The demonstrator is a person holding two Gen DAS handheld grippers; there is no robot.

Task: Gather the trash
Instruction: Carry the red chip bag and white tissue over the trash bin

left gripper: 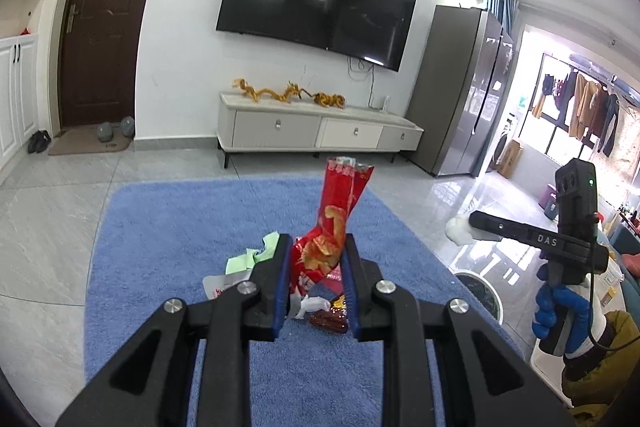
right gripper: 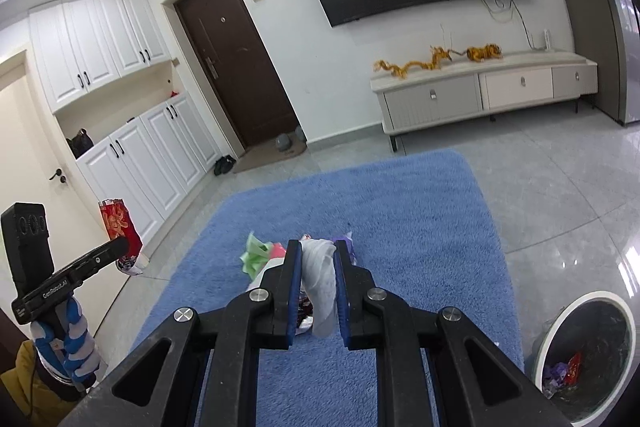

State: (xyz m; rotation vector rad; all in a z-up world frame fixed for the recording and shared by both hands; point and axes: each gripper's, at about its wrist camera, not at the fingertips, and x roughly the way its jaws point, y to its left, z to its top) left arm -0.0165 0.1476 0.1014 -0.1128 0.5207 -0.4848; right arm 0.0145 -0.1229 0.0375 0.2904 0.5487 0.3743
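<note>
My left gripper (left gripper: 316, 243) is shut on a red snack bag (left gripper: 334, 223) and holds it upright above the blue rug (left gripper: 160, 227). The same bag shows in the right wrist view (right gripper: 119, 227) at the far left. My right gripper (right gripper: 317, 249) is shut on a crumpled white tissue (right gripper: 320, 279) that hangs down between the jaws. More trash lies on the rug: green paper (left gripper: 252, 253), a white wrapper (left gripper: 218, 285), and a dark red wrapper (left gripper: 330, 321). The green paper also shows in the right wrist view (right gripper: 254, 253).
A round bin (right gripper: 584, 355) with a white rim and wrappers inside stands on the tile floor at the rug's right edge. A TV console (left gripper: 316, 131) stands against the far wall, a fridge (left gripper: 460, 91) to its right, white cabinets (right gripper: 132, 163) on the left.
</note>
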